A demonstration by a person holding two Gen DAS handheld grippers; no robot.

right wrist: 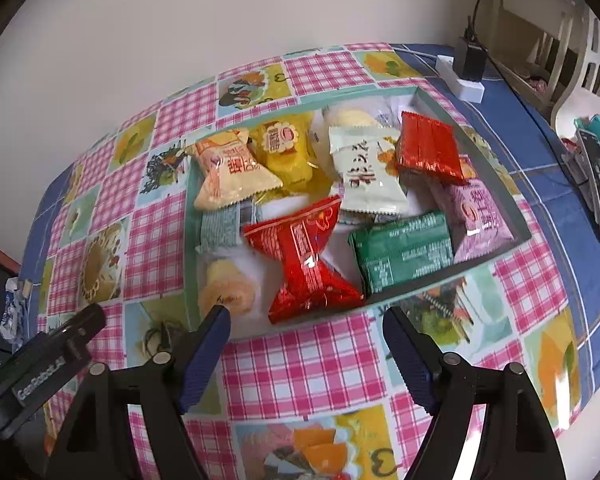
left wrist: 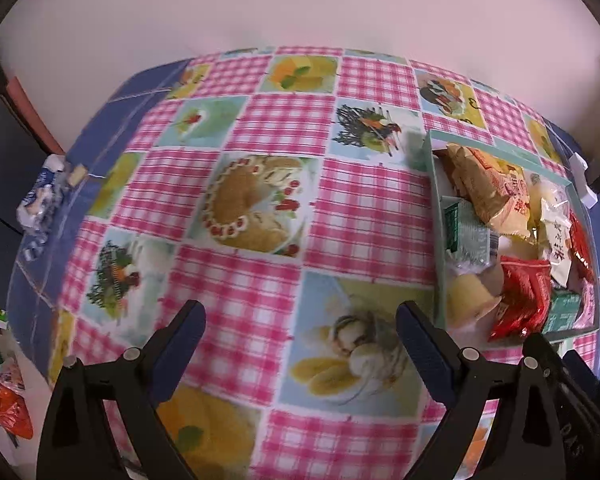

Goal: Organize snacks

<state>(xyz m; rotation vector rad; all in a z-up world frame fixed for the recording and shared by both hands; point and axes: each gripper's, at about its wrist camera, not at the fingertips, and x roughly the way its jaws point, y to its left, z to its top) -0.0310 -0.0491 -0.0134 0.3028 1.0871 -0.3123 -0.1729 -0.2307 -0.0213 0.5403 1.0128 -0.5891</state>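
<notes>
A shallow pale-green box (right wrist: 496, 184) is sitting on the counter (right wrist: 300, 364), toward its right half, and is holding all the wrapped snacks. In the right wrist view, a red twisted packet (right wrist: 304, 258) is lying at the near edge, with a dark green packet (right wrist: 404, 250) just to its right and a lilac packet (right wrist: 476, 218) beyond that, against the right wall. A flat red packet (right wrist: 428, 148) is resting at the far right, partly over a white packet (right wrist: 364, 172) with black characters. A yellow packet (right wrist: 288, 152) and a peach packet (right wrist: 230, 172) are occupying the far left. A pale roll-shaped snack (right wrist: 224, 288) is lying in the near left corner.

The counter is wearing a pink-check cloth with food pictures and a blue border. A white power strip (right wrist: 460, 76) with a black plug is lying at the far right, near a plain wall.

The left gripper (left wrist: 300, 340) and right gripper (right wrist: 306, 340) are both hovering with jaws apart, gripping nothing.

Items under the upper packets are hidden; objects off the counter edges are too blurred to identify.
</notes>
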